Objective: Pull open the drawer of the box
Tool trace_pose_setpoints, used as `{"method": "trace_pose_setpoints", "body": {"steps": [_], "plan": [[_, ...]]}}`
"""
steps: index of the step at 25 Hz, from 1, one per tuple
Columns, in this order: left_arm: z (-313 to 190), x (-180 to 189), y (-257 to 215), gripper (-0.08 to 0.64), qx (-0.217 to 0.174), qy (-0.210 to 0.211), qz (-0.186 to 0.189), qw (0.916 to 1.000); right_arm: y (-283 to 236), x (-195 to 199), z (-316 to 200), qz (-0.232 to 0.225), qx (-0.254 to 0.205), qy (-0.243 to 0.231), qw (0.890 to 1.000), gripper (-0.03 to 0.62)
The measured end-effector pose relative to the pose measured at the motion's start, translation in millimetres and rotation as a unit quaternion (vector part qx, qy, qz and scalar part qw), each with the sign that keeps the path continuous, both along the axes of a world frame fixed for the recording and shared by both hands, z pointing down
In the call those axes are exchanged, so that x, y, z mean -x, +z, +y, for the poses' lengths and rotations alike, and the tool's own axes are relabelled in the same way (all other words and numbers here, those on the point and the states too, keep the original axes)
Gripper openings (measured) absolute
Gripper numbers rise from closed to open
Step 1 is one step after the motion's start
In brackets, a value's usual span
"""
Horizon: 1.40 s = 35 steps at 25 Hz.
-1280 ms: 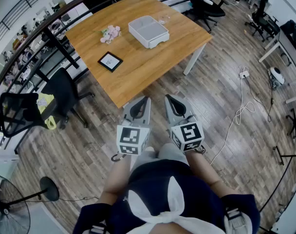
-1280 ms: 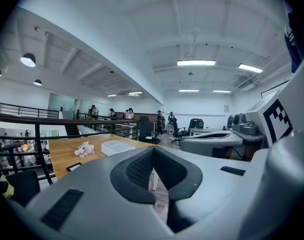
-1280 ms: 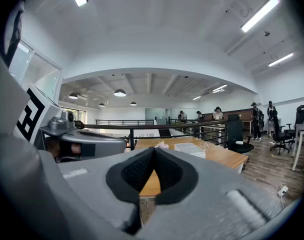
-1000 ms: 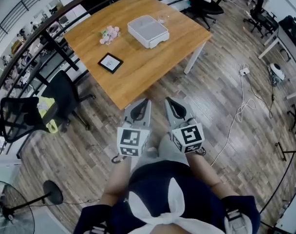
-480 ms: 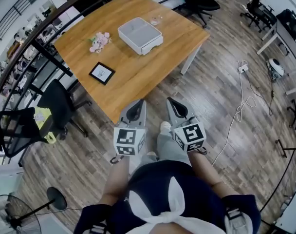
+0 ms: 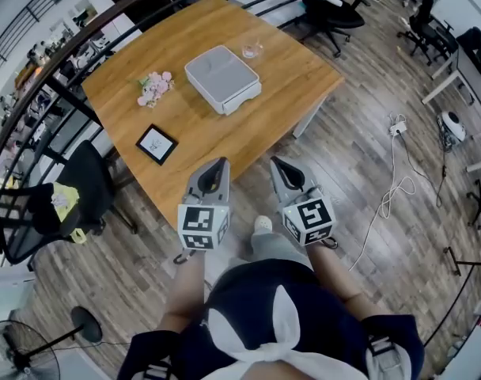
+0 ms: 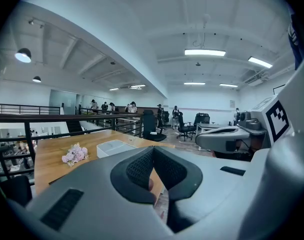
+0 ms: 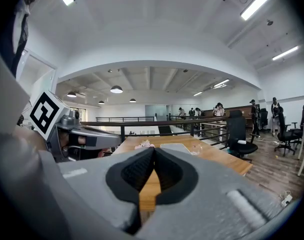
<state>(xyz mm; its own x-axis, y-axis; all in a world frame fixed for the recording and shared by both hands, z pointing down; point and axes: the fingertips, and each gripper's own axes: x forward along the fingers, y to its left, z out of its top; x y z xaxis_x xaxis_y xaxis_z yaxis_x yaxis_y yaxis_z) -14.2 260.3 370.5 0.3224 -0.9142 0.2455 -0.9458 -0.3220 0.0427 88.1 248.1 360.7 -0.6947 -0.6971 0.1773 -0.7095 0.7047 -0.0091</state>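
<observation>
Spreading under everything is a grey-brown wood-plank floor (image 6: 367,133), and on it stands a large rectangular light-wood worktop (image 6: 288,77) with white legs. A black metal railing (image 6: 106,22) curves round the worktop's far and left sides. Black office chairs stand near it, one by the left edge (image 6: 90,176) and one past the far corner (image 6: 327,6).

The white, flat, rounded-corner plastic box (image 6: 222,78) lies on the far half of the worktop, its drawer shut as far as the head view shows. It is well apart from both grippers.

The grey left gripper (image 6: 220,163) and grey right gripper (image 6: 275,162), each with a square-marker cube at its rear, are held side by side in front of the person, pointing toward the worktop's near edge. The left fingers (image 7: 139,169) are pressed together with nothing between them. The right fingers (image 8: 137,171) are likewise closed and empty.

A small black-framed square picture (image 6: 157,143) lies flat near the worktop's left edge. A bunch of pale pink flowers (image 6: 152,88) lies left of the box, and a small clear glass (image 6: 251,51) stands just beyond its far corner.
</observation>
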Motion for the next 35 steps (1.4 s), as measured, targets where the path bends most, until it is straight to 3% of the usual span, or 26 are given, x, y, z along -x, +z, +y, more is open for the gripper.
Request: {"method": "trace_pose_setpoints", "body": {"steps": [6,15,23,25,28,31,35], "plan": [[-43.1,-2.3,11.8,0.017,0.001,-0.013,-0.021,0.9997,9.0,-8.9,-47.8,0.003,-0.001,-0.027,1.000,-0.002],[-84.0,9.2,19.8,0.017,0.022,-0.044,-0.013,0.9987,11.0,5.3,-89.6,0.000,0.013,-0.070,0.997,-0.002],[-143.9,30.0,24.2,0.017,0.030,-0.023,-0.021,0.9991,21.5,30.9,-144.4,-0.017,0.036,-0.071,0.997,0.000],[-161.3,36.7,20.2,0.017,0.030,-0.018,-0.020,0.9992,21.7,39.9,-158.8,-0.019,0.046,-0.077,0.996,0.060],[-185.3,43.2,10.7,0.030,0.025,-0.007,-0.020,0.9995,20.8,48.5,-181.6,-0.022,0.058,-0.075,0.995,0.100],[-203.6,47.2,6.5,0.164,0.022,0.012,-0.022,0.9994,23.9,54.1,-201.0,-0.028,0.073,-0.066,0.995,0.154],[-221.3,52.8,11.4,0.192,0.029,0.042,-0.038,0.9980,33.5,59.2,-220.8,-0.049,0.114,-0.053,0.991,0.203]]}}
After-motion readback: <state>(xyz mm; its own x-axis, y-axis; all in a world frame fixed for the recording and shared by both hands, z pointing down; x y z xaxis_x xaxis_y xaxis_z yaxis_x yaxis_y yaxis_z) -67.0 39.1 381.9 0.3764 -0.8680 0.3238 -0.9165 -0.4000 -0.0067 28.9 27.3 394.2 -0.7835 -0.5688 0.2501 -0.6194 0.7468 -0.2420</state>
